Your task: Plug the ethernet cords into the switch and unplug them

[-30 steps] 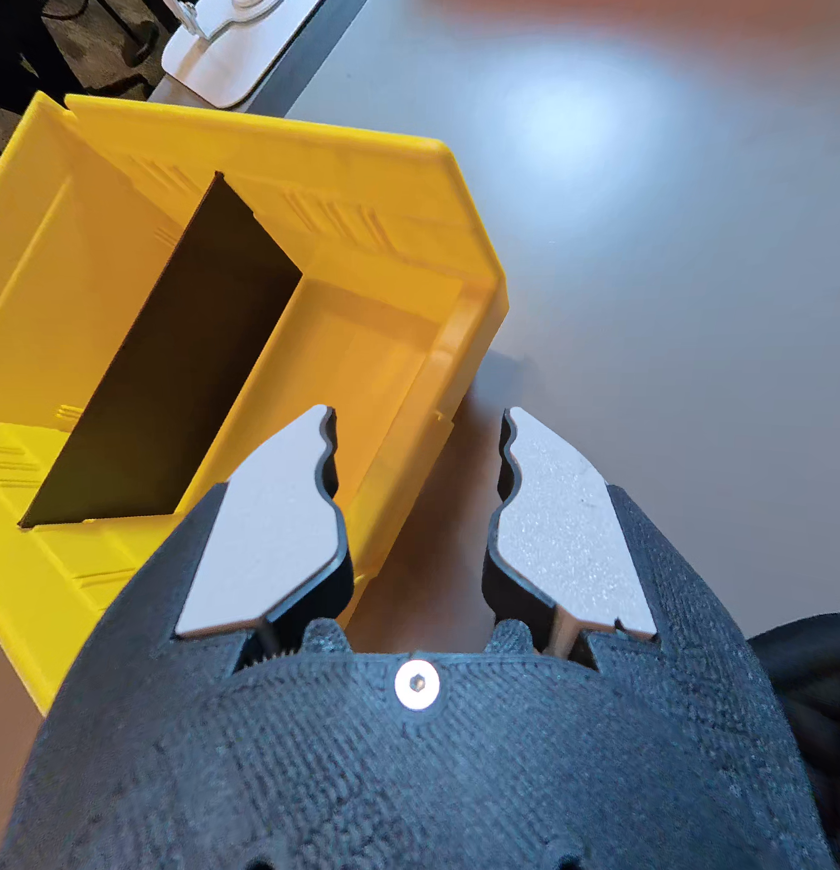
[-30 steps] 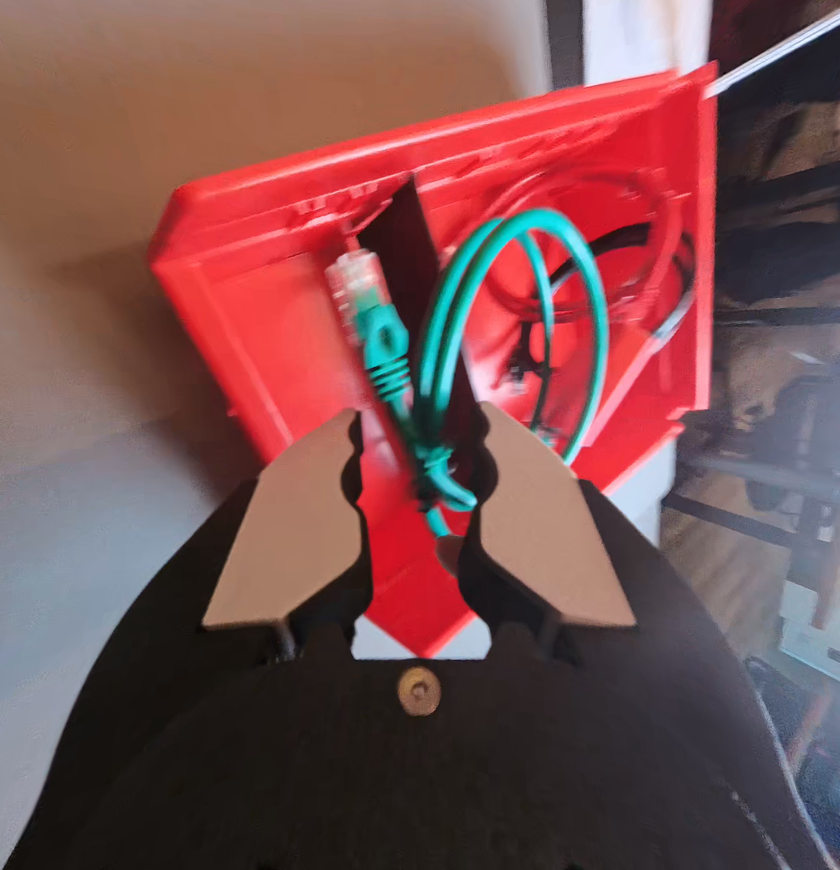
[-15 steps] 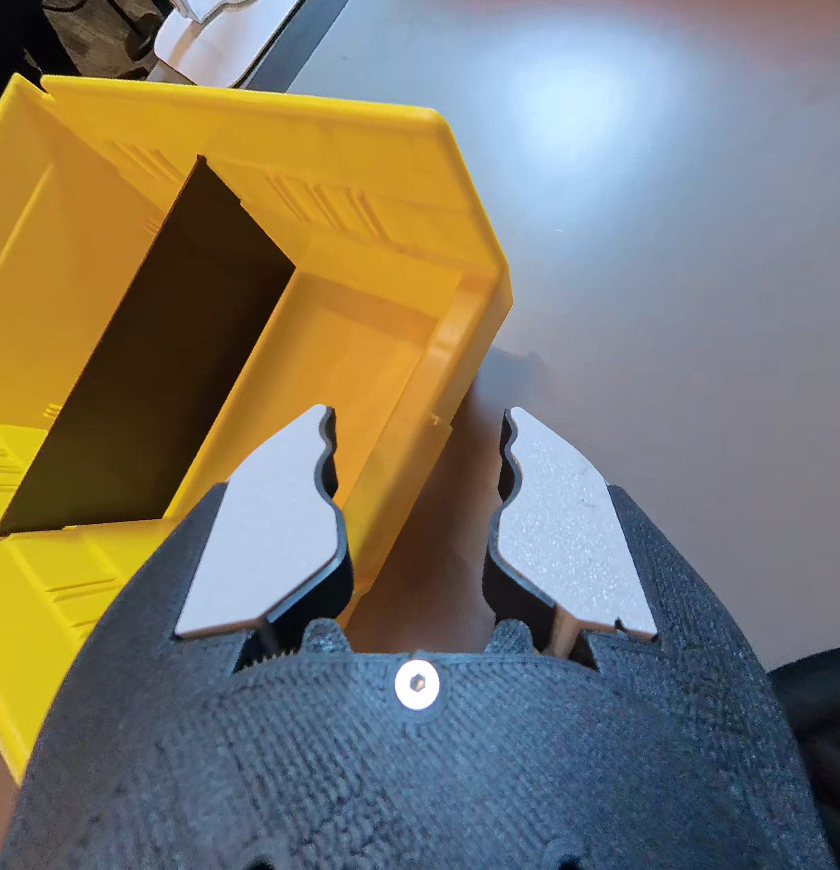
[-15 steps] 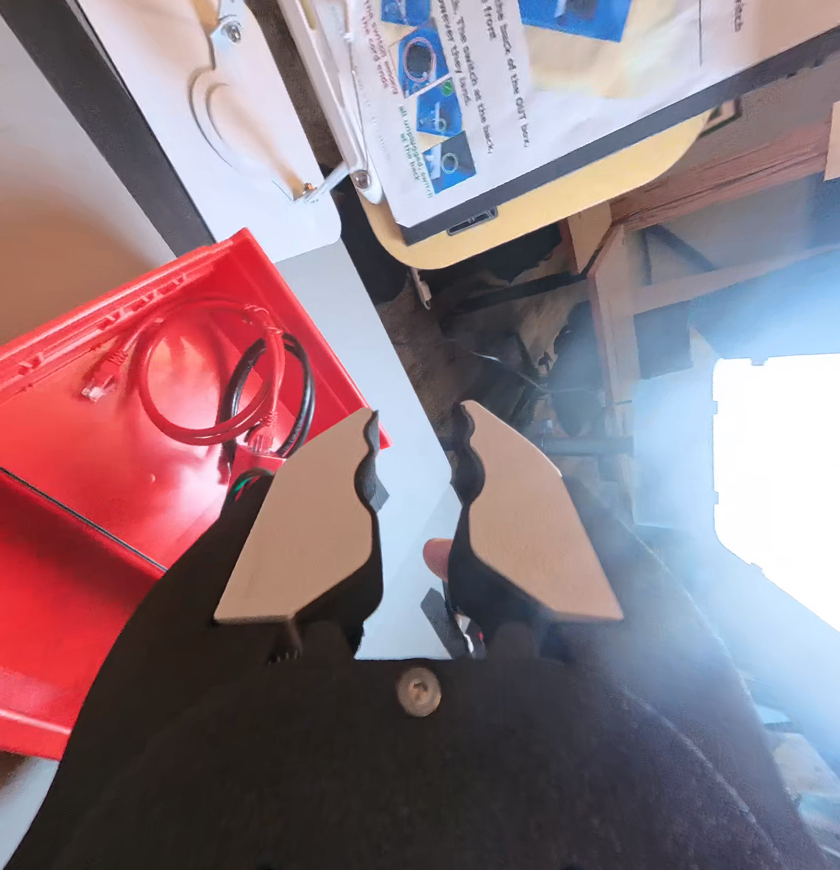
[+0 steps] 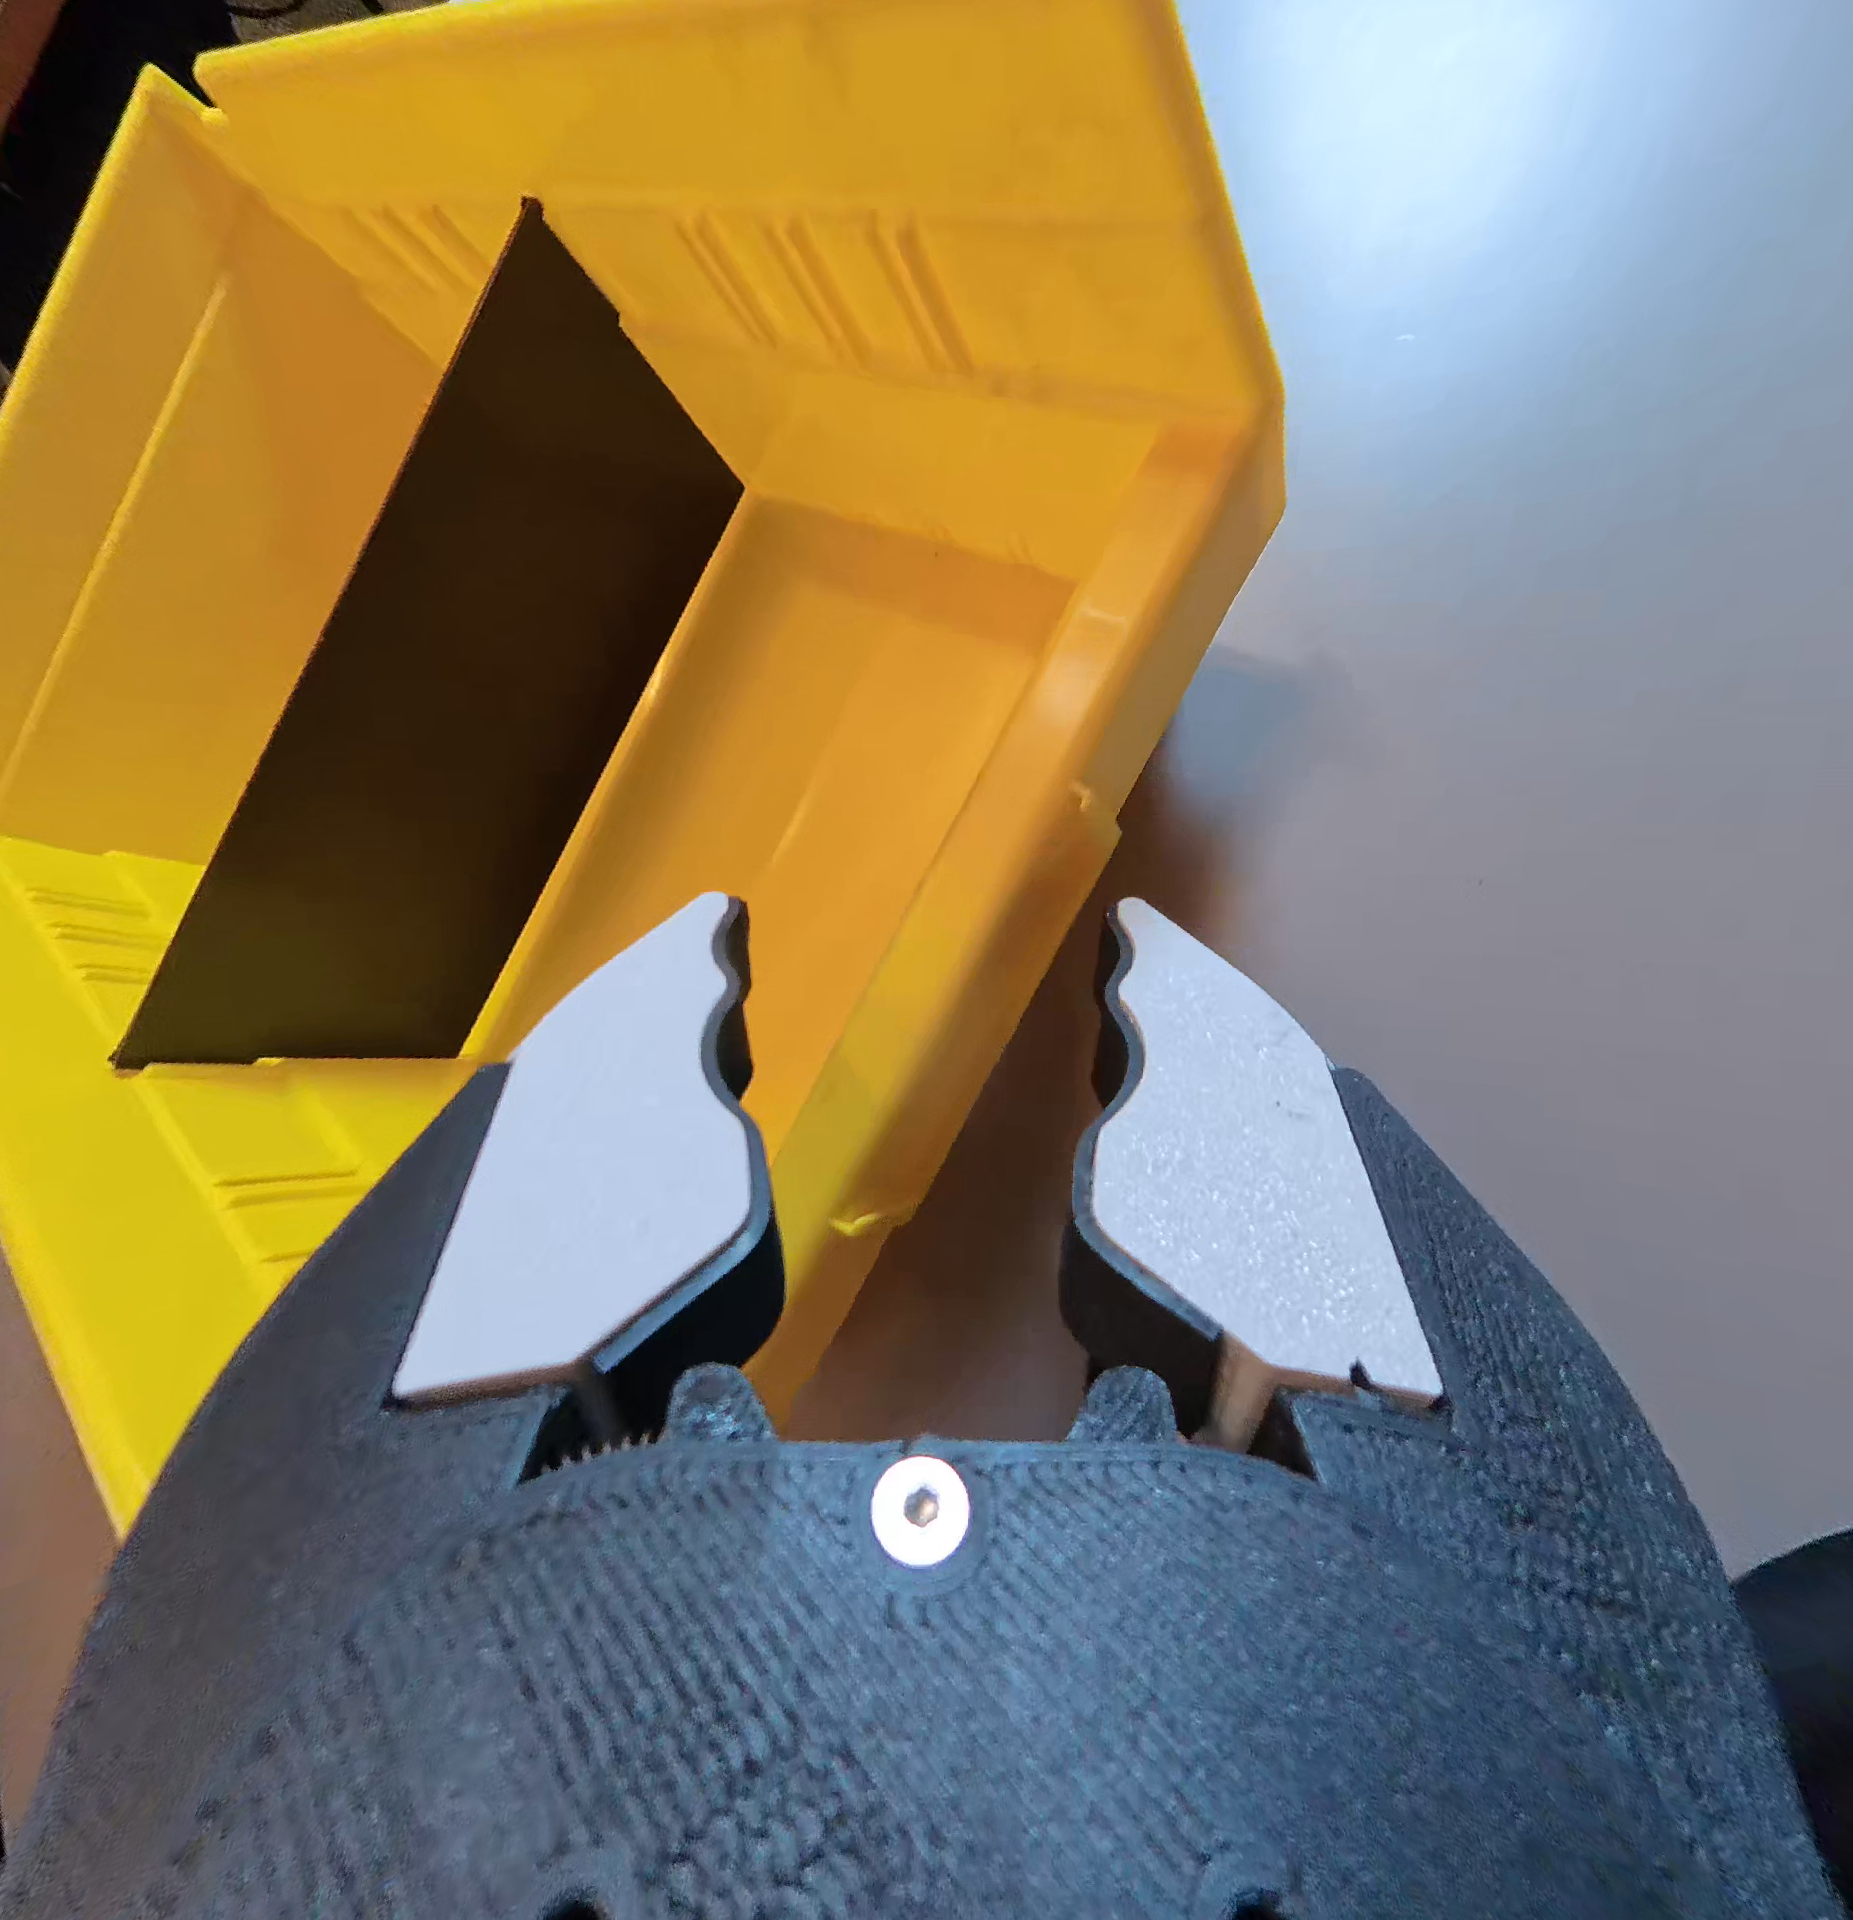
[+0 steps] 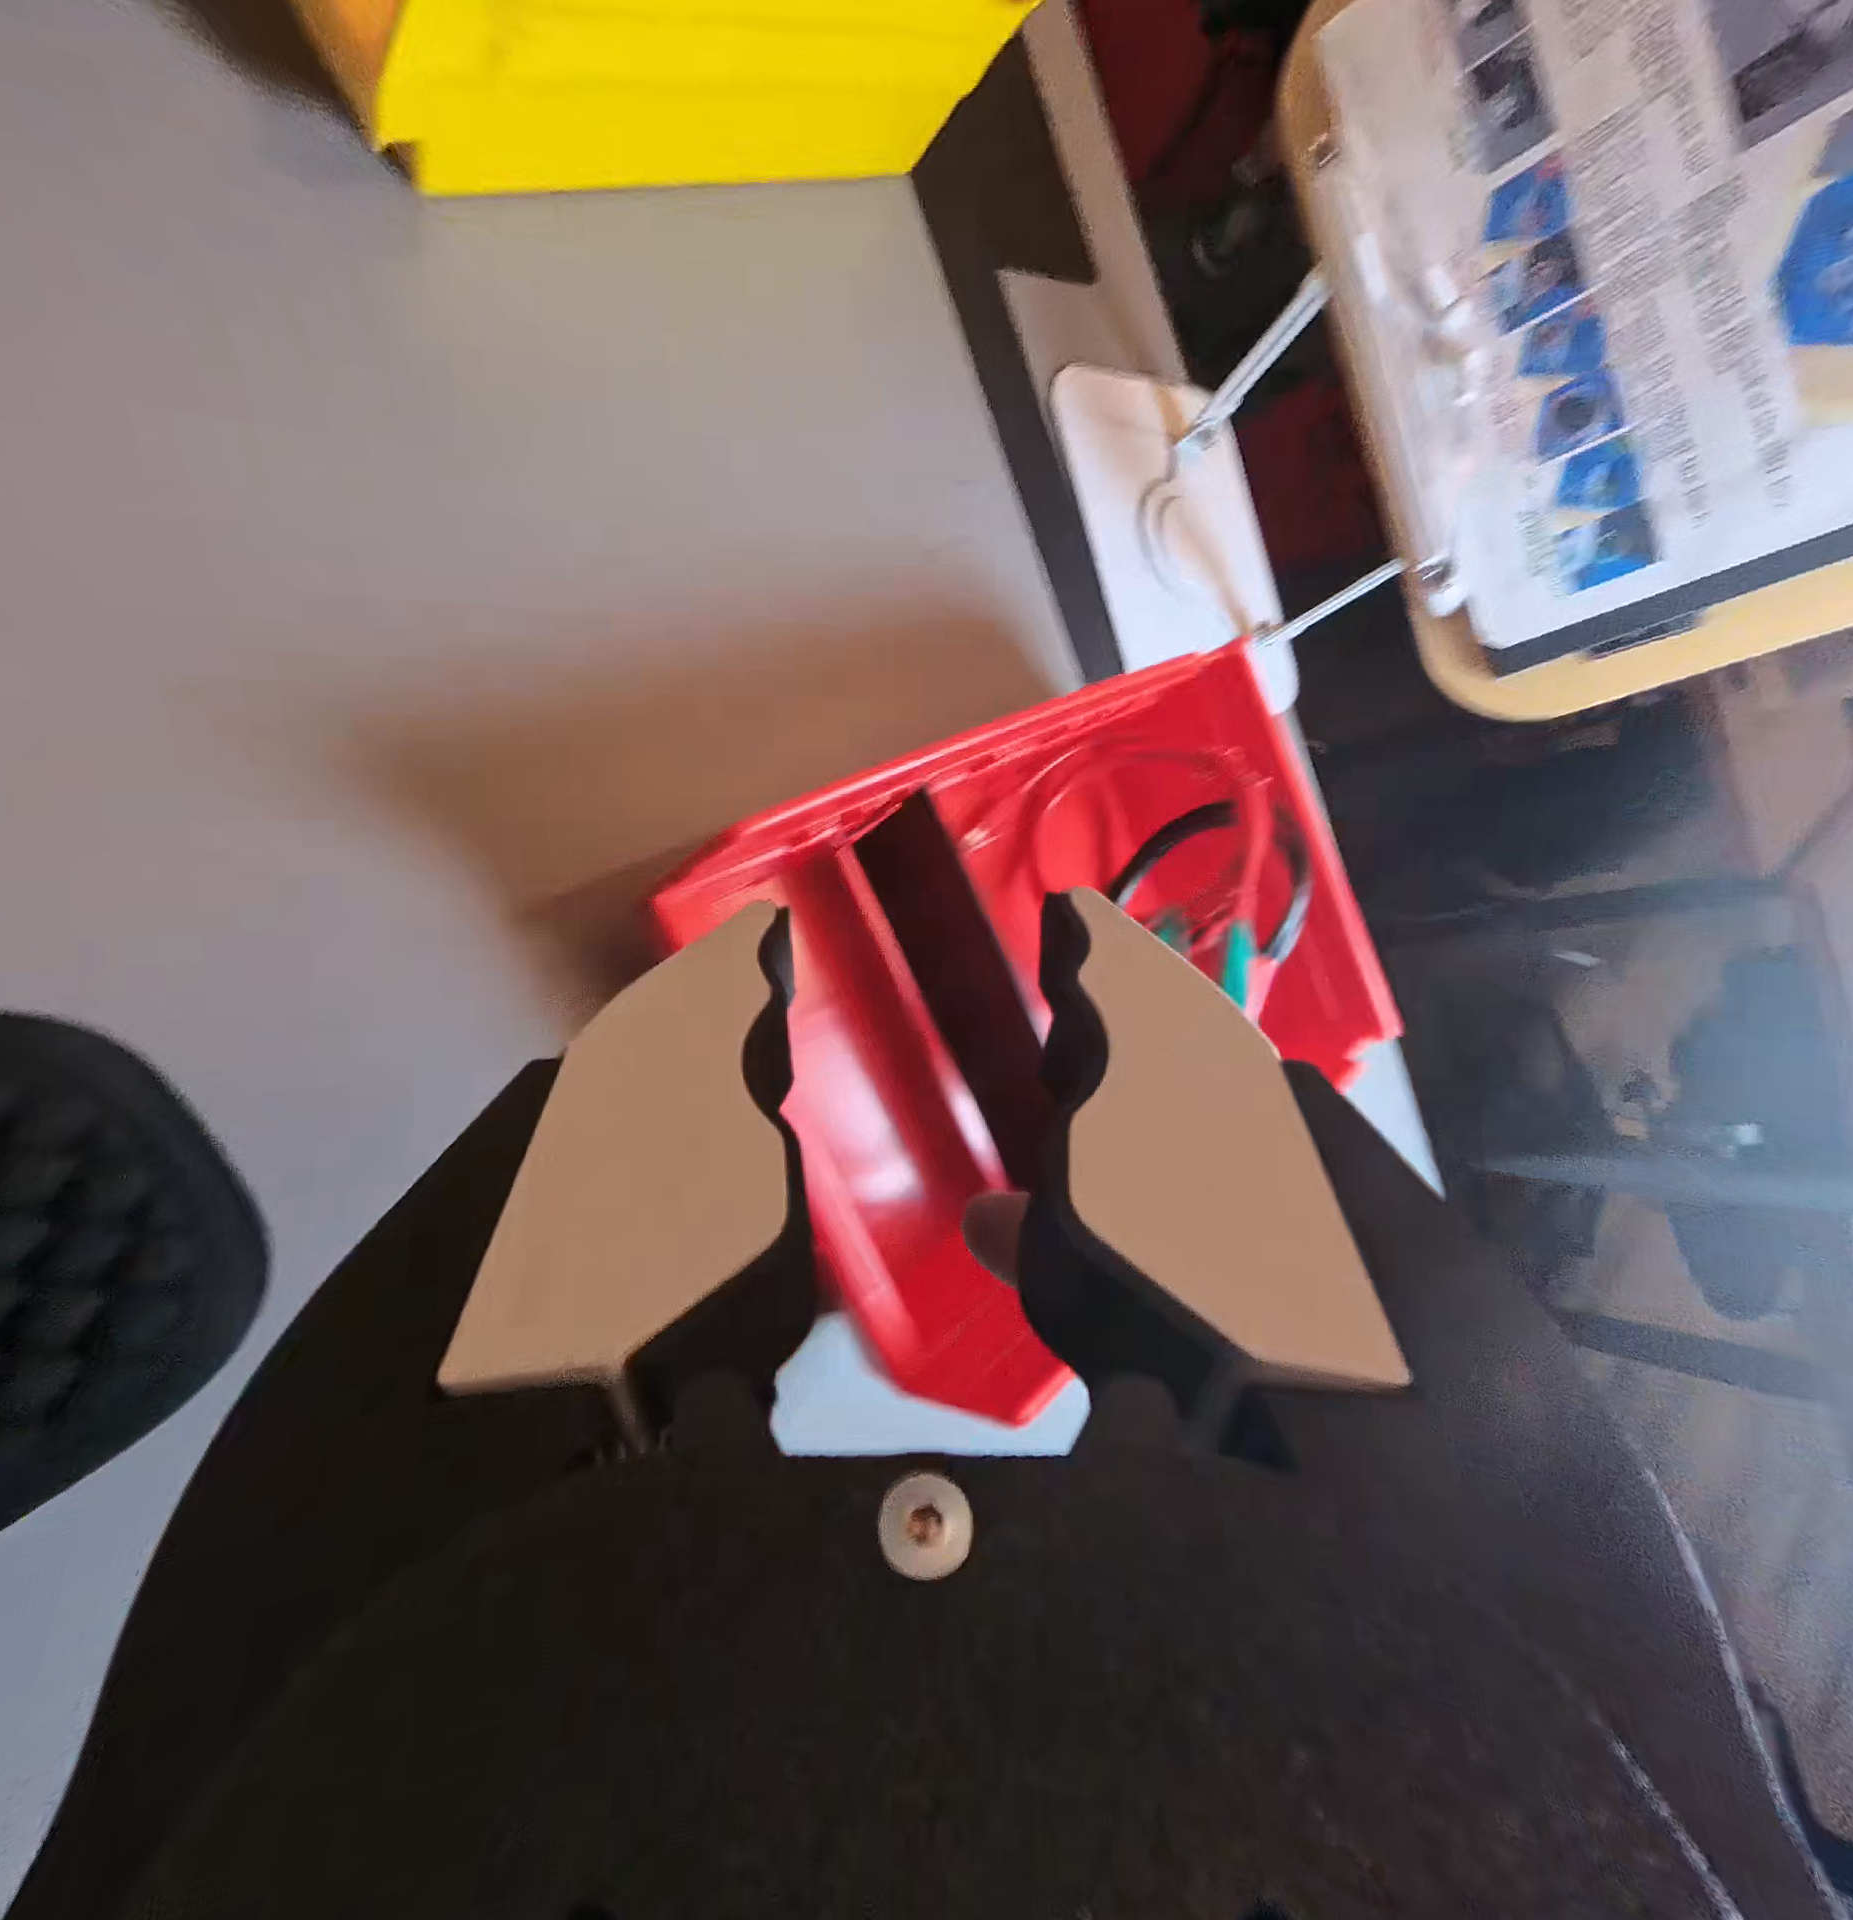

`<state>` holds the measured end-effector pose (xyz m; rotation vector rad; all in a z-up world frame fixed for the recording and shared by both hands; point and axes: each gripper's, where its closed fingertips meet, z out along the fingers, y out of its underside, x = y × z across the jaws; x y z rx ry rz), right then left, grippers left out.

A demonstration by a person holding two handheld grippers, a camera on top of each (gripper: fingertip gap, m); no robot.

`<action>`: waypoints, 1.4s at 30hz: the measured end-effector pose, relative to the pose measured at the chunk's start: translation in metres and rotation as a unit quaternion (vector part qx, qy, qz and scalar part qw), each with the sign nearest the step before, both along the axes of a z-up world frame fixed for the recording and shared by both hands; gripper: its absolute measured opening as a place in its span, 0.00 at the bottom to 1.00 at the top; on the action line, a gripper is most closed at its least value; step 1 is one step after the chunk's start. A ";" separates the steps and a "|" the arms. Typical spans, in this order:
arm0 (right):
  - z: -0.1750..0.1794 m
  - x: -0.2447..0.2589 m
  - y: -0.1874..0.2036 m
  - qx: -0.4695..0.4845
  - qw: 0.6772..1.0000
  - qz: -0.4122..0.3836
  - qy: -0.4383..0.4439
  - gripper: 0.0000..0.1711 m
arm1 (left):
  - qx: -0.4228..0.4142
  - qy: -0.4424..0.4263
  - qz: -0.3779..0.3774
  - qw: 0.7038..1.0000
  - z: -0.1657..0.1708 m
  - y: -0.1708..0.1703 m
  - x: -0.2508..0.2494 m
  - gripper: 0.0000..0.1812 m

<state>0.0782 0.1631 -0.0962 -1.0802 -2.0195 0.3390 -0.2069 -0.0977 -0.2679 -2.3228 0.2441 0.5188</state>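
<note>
My right gripper (image 6: pixel 914 909) is open and empty, hovering above a red bin (image 6: pixel 901 1195) with a black divider (image 6: pixel 943 935). A green cord (image 6: pixel 1228 956), a red cord (image 6: pixel 1260 831) and a black cord (image 6: pixel 1161 868) lie coiled in the bin's right compartment, partly hidden behind my right finger. My left gripper (image 5: pixel 922 914) is open and empty above the right wall of a yellow bin (image 5: pixel 1005 343), which has a black divider (image 5: pixel 465 675) and shows nothing inside. No switch is in view.
The bins stand on a grey table (image 6: pixel 486 468). The yellow bin (image 6: pixel 673 94) shows at the top of the right wrist view. A white stand base (image 6: pixel 1161 499) holds a board with printed sheets (image 6: pixel 1628 312) past the table's edge. A dark rounded object (image 6: pixel 91 1247) sits at the left. My right fingertips sit around 45 centimeters from my left ones.
A second ago the green cord hung between my right fingers over the red bin; now it lies in the bin and the fingers are wider apart. The left gripper edged closer to the yellow bin.
</note>
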 end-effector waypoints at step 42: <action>-0.175 0.033 -0.105 0.135 0.982 -0.077 -0.111 0.21 | -0.028 0.135 -0.274 0.952 -0.016 0.167 0.090 0.20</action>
